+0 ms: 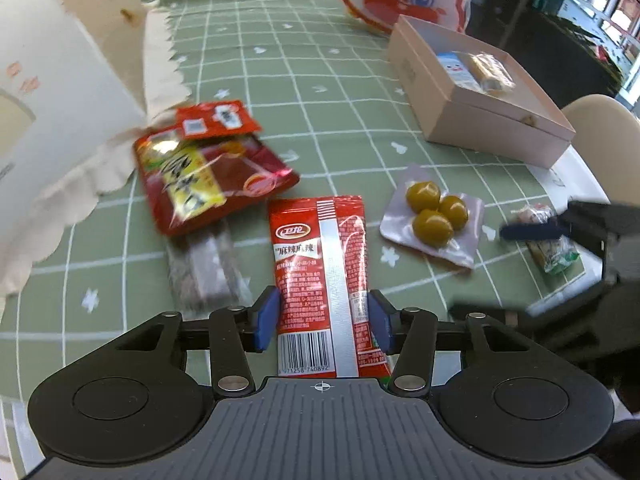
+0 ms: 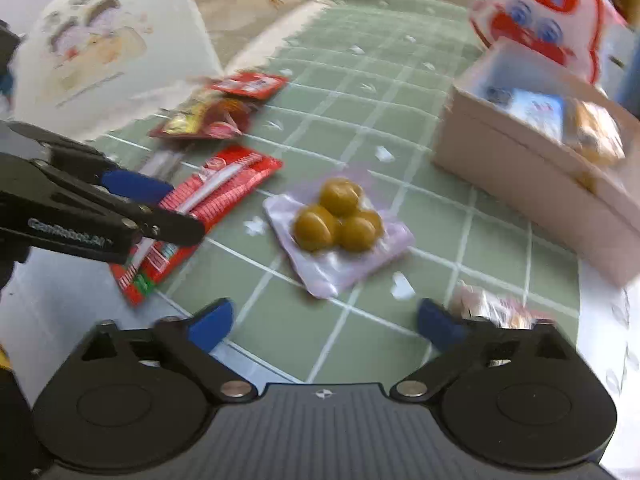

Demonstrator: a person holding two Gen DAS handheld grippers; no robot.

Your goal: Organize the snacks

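On the table: five packets are still waiting.
Box (image 1: 480, 120): holding two.
Left gripper (image 1: 323, 322): you're clamping the red packet (image 1: 320, 264).
Right gripper (image 2: 324, 322): gaping, empty.

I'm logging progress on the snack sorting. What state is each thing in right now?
Left claw: closed on the red spicy-strip packet.
Right claw: open, empty.
Pink box: lid off, two snacks inside.
Olive pack: sealed, flat on the tablecloth.
Paper bag: tipped over, mouth facing the snacks.
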